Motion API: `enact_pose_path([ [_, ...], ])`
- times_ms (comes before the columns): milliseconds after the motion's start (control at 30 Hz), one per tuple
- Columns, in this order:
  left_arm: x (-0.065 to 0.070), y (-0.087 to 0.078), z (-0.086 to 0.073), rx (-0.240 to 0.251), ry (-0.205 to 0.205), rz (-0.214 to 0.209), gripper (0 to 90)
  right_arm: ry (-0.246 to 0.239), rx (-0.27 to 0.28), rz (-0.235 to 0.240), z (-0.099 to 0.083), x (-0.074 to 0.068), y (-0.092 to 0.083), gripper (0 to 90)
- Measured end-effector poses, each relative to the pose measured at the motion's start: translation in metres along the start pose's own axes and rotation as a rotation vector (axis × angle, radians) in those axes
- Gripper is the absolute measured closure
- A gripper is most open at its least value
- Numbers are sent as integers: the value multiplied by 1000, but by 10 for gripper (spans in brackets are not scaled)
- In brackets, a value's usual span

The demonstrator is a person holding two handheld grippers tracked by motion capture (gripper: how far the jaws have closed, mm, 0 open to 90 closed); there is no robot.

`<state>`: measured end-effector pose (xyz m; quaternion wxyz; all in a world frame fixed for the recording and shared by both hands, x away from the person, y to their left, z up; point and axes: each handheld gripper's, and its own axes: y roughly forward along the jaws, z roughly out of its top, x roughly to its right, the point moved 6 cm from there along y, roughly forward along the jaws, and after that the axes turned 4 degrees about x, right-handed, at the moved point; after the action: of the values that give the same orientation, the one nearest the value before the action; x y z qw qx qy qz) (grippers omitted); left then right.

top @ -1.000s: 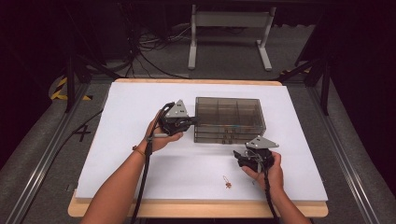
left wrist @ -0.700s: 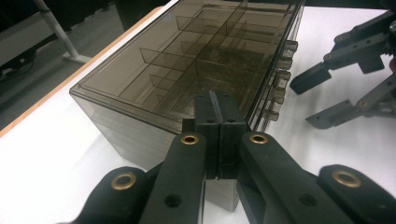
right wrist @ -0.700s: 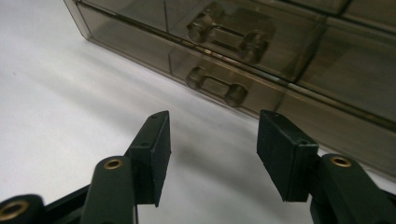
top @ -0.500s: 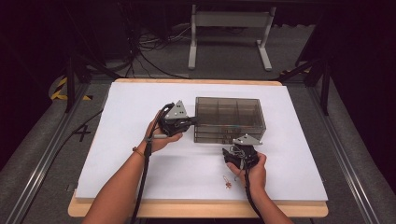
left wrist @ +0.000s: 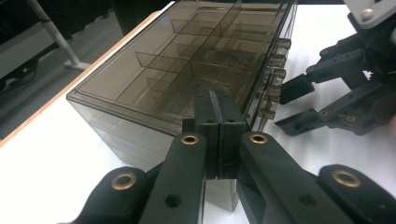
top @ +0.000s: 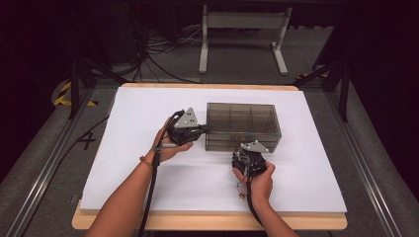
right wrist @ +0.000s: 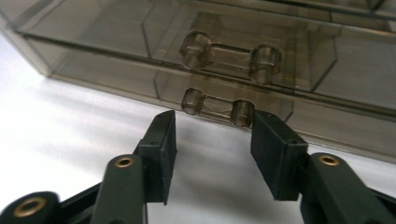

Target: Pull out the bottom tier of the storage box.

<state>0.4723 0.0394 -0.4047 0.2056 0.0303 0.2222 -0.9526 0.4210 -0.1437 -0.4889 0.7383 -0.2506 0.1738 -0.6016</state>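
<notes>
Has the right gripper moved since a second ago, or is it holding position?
Yes. The right gripper has slid left along the front of the drawer box, which hasn't moved. Its jaws have just been closing and now flank the lower drawer handle without touching it.

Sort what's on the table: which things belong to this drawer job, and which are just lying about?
In the job:
smoky clear plastic drawer box
lower drawer's clear bar handle
left gripper, shut against the box's end
right gripper, closing in around that handle

Lying about:
small red-and-white bit near the right hand
</notes>
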Motion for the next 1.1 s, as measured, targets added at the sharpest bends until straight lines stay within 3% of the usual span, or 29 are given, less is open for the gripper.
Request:
enact_pose_path([
  [200,2,0,0,0,7,-7,898,33,3,-101,1,-5,1,517],
  [467,2,0,0,-1,11,-6,898,73,4,-166,2,-10,3,521],
  [667,2,0,0,3,11,-6,898,111,-5,-135,2,-9,3,555],
  [1100,2,0,0,4,11,-6,898,128,-8,-109,2,-7,2,567],
])
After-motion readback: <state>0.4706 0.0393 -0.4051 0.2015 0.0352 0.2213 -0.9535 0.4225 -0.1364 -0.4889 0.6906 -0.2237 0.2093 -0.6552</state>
